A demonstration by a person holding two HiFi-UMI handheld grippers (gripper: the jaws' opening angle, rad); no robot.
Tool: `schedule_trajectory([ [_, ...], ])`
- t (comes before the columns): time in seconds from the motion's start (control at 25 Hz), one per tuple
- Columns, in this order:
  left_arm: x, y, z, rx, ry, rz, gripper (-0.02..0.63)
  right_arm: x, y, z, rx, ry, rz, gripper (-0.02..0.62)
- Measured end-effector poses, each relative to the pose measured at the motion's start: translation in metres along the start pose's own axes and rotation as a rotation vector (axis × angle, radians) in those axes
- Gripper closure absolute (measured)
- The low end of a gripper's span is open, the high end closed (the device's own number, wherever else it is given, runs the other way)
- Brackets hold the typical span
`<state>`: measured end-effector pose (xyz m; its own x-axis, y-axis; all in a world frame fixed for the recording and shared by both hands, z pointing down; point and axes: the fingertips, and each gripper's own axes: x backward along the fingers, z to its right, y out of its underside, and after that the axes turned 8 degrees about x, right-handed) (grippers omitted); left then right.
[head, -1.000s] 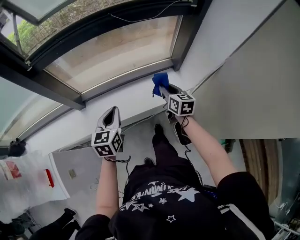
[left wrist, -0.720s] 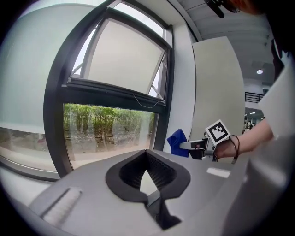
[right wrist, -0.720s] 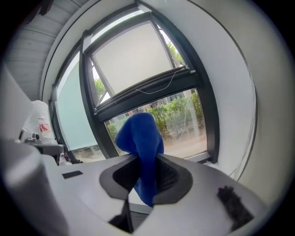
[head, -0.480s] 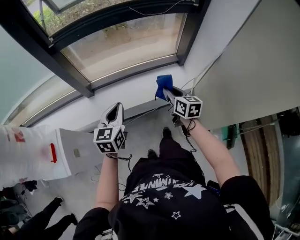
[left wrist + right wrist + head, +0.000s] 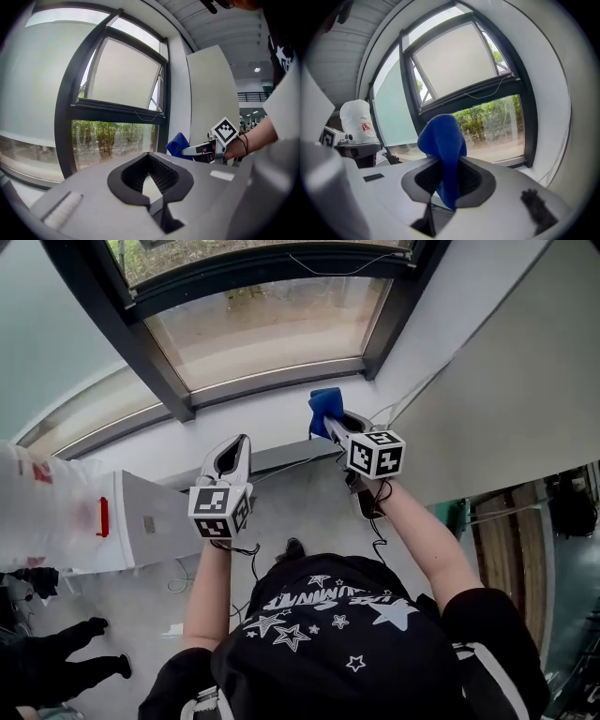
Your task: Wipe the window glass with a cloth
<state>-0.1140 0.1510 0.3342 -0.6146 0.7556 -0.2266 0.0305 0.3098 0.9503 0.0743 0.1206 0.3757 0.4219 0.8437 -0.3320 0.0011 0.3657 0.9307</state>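
The window glass (image 5: 272,329) sits in a dark frame above a white sill (image 5: 262,423). It also shows in the left gripper view (image 5: 112,140) and the right gripper view (image 5: 497,122). My right gripper (image 5: 330,420) is shut on a blue cloth (image 5: 323,407), whose bunched end sticks up past the jaws (image 5: 443,138). Gripper and cloth hang in front of the sill, short of the glass. My left gripper (image 5: 234,450) hovers lower and to the left, its jaws shut (image 5: 150,176) and holding nothing. The cloth (image 5: 179,144) appears off to its right.
A dark mullion (image 5: 112,315) splits the glass from a frosted pane on the left. A white plastic bag (image 5: 37,512) rests on a white cabinet (image 5: 141,521) at left. A pale wall panel (image 5: 506,381) stands on the right. Another person's legs (image 5: 66,652) show at lower left.
The head view has swung, so the window now sits more central. Both grippers have edged up toward the sill. The cloth stays clamped in the right gripper.
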Motion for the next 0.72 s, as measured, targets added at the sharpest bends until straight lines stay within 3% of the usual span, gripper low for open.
schedule_trajectory([
  [0.36,0.022,0.018,0.031,0.027,-0.075,0.0,0.597,0.034,0.018,-0.029,0.004,-0.118,0.008,0.522],
  [0.72,0.055,0.032,0.079,0.031,-0.094,0.002,0.597,0.089,0.037,-0.046,0.035,-0.164,0.01,0.522],
])
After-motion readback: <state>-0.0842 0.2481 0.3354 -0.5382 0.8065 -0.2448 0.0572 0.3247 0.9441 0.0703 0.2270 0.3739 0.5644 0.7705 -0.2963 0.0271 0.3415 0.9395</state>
